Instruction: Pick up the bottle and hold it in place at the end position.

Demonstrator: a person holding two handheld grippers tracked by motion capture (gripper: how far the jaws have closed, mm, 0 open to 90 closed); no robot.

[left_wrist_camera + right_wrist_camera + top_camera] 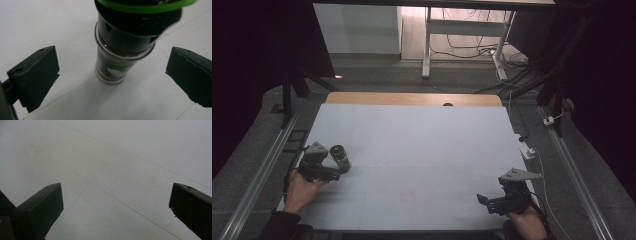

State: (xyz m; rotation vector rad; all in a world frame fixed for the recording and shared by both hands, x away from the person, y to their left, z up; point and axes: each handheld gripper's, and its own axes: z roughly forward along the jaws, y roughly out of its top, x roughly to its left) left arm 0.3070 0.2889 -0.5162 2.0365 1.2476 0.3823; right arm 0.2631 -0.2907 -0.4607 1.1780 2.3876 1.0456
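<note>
Right tongs (486, 202) near desk (422, 145) front edge, released, nothing btwn jaws. Left tongs (112, 75) released too, jaws either side of upright dark cup (113, 62) w/ green-rimmed lid, not touching.

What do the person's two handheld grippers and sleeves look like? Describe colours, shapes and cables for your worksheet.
Both the left gripper and right gripper are black, each with two blocky, matte black jaws with small screw holes. Each carries a grey three-cornered plate on top. A thin dark cable trails from the right gripper. The person's sleeves are dark.
</note>
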